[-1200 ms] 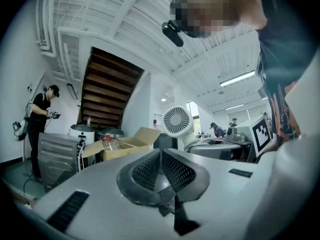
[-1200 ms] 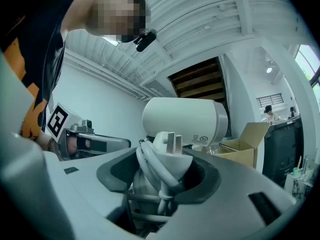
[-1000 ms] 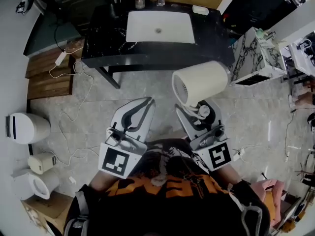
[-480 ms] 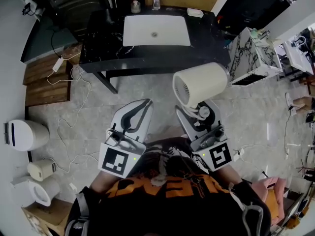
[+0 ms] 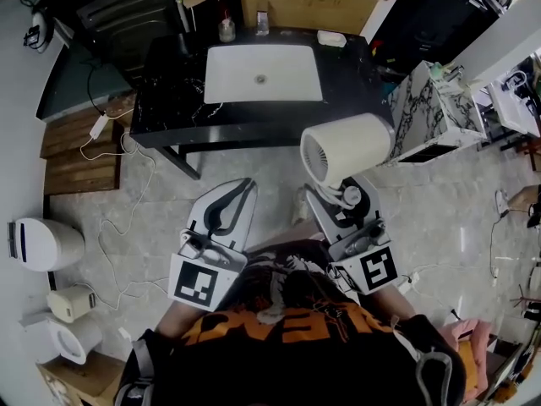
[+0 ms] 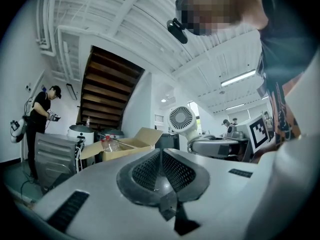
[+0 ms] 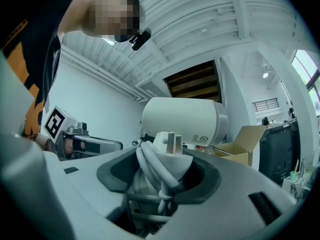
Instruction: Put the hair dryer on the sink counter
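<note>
Left gripper (image 5: pixel 240 194): held low in front of the torso, above the floor; its jaws are pressed together and nothing is gripped between them.
Right gripper (image 5: pixel 340 196): held beside the left one; its jaws are set part-way apart and clamped on the cord-wrapped handle of the hair dryer (image 5: pixel 347 149).
Hair dryer: carried in the air over the floor, short of the counter's front edge, with the barrel raised above the jaws and the round grille turned toward the left gripper. It is not yet on the counter.
Plug (image 7: pixel 171 144): seen at the top of the wound cord, prongs up, just under the barrel.
Floor (image 5: pixel 254 155): a bare grey stretch is left between the gripper tips and the counter, while a white cable (image 5: pixel 110 218) is trailed across it well to the left.
Sink counter (image 5: pixel 173 91): black with pale veining, its front edge running straight across beyond the grippers.
Basin (image 5: pixel 262 73): white, sunk in the middle of the counter. A broad bare area is left on its left side and a narrower one on its right.
Back edge: a small bottle (image 5: pixel 226 30) and a white dish (image 5: pixel 331 38) are set there, and a cardboard box (image 5: pixel 308 8) is placed behind them.
Right end: a marble-patterned cabinet (image 5: pixel 429 108) is stood just beside the counter's corner.
</note>
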Motion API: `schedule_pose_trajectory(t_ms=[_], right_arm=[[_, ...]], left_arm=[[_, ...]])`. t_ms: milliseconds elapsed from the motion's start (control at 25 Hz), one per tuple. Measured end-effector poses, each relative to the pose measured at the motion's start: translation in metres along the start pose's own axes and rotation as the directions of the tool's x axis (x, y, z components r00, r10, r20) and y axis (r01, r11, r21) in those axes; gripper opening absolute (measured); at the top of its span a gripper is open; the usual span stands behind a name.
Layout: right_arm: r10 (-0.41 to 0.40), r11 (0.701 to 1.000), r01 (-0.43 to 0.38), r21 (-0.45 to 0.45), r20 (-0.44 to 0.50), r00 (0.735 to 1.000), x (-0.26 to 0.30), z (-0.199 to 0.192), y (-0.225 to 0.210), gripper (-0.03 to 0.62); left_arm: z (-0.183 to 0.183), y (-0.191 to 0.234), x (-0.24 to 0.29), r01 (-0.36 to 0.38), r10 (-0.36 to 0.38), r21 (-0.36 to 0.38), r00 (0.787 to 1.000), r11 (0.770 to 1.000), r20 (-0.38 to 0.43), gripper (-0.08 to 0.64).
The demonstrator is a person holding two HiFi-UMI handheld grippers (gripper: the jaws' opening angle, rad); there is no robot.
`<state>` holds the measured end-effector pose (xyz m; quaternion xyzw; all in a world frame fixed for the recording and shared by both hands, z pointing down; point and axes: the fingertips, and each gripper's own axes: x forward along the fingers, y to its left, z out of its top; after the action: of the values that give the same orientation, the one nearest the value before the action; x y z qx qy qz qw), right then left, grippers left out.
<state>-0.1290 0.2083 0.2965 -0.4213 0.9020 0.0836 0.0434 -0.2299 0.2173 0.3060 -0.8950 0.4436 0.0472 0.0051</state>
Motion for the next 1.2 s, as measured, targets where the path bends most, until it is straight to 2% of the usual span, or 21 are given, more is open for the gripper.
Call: schedule_pose_trajectory(t_ms=[200,440,800,1000,1200], right_arm=[[0.001,1.000,-0.001,0.008,-0.011,1.000,0.032,-0.024,-0.078,0.241],[-0.002,1.000,0.003,0.028,-0.036,0.999,0.072,-0.052,-0.194,0.241],[-0.054,0.992,0.067,0.108,-0.123,0.991,0.103,-0.119,-0.362,0.241],[-0.052,0.985,0.082,0.151,-0.192,0.980,0.116,-0.163,-0.422,0.241],[-0.050,0.979,0.105,0.174,-0.293,0.955,0.119,-0.214,-0.454,0.241]], left_arm=[[-0.008,0.019,0.068,-0.037,0.037,0.013,0.999,0.999,-0.026,0.035],[-0.020,0.035,0.183,-0.059,0.061,0.024,0.997,0.998,-0.053,0.035],[-0.027,0.034,0.337,-0.062,0.066,0.049,0.994,0.997,-0.089,0.035],[-0.044,0.035,0.399,-0.063,0.070,0.067,0.992,0.996,-0.108,0.035],[-0.085,0.037,0.435,-0.054,0.067,0.086,0.984,0.995,-0.164,0.035]])
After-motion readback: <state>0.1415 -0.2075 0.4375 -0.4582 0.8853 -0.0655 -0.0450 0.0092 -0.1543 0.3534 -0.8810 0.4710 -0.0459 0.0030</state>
